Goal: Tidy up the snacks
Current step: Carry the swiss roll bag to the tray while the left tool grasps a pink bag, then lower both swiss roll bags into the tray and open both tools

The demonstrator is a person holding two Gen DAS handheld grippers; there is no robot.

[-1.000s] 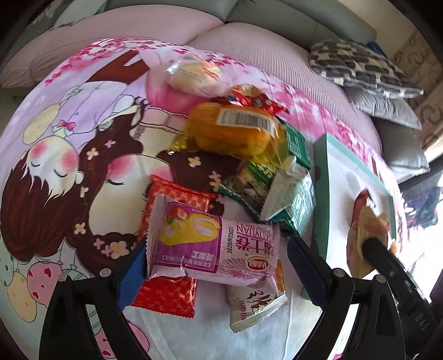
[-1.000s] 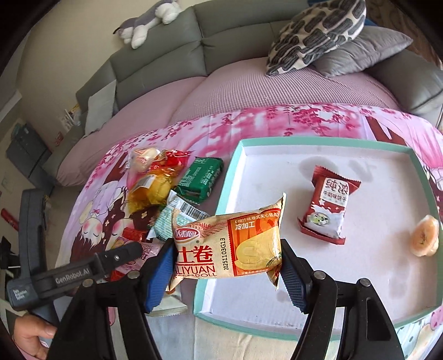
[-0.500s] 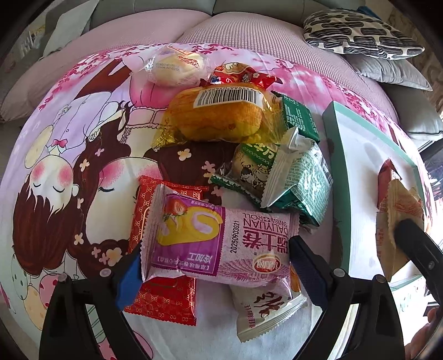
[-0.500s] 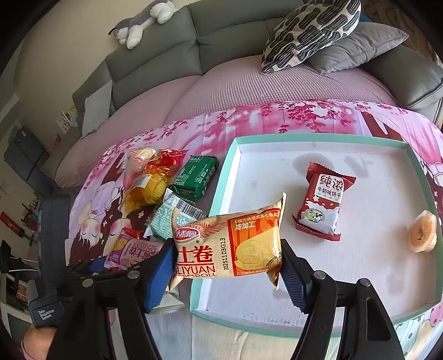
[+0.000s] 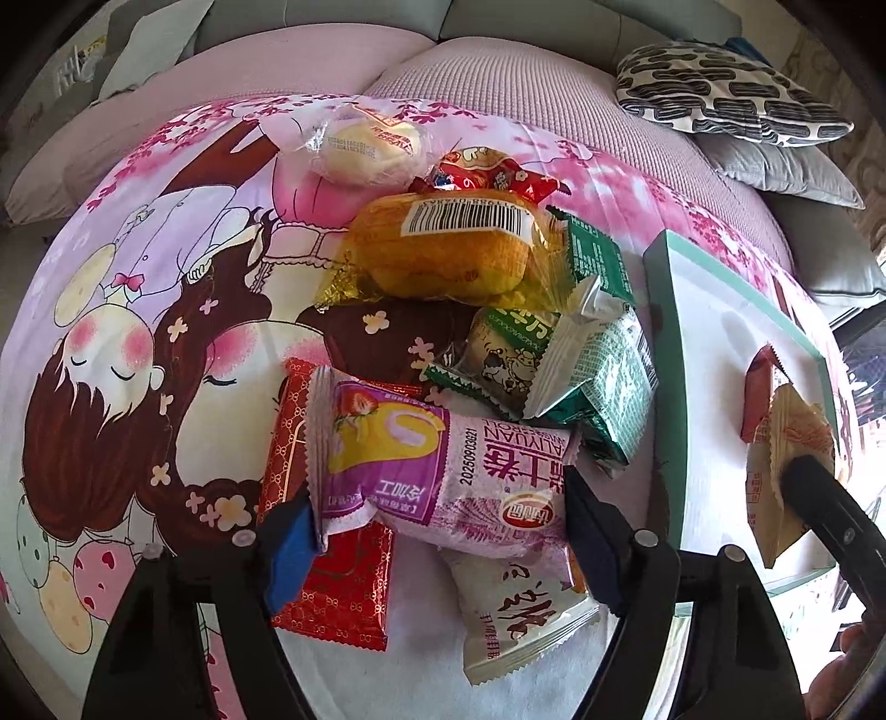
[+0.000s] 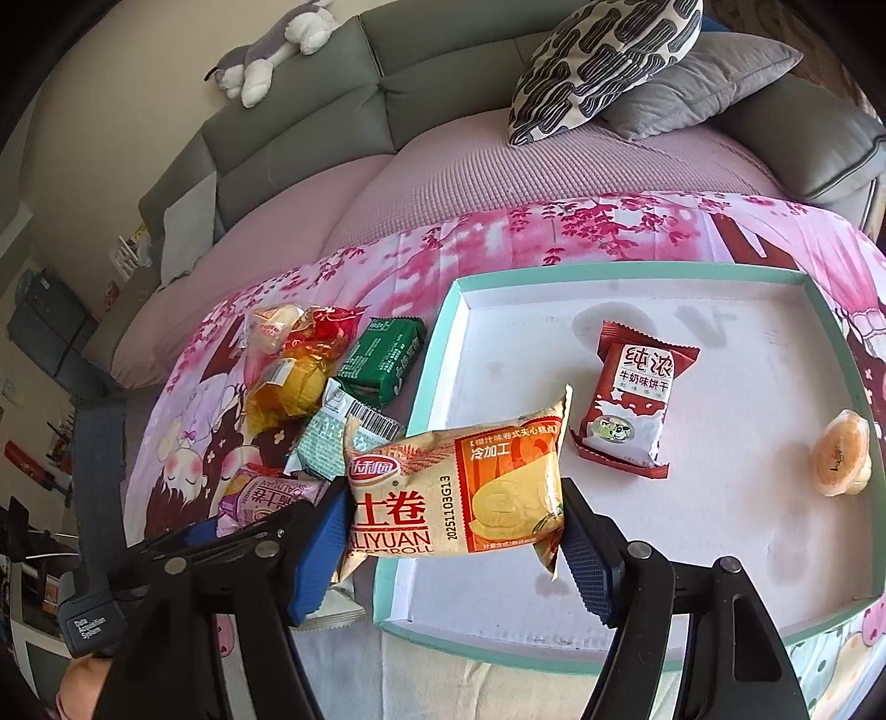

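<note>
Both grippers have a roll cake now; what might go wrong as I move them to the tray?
1. The left gripper, jaws just closing, pinches the pink roll atop the red packet and white packet; lifting may drag them.
2. The right gripper holds the orange roll over the tray edge; releasing here could tip it out.

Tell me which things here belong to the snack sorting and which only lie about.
Job: purple roll in left tool; orange roll in right tool; tray; snack pile.
Lying about: patterned pillow; grey cushion; plush toy; sofa.
</note>
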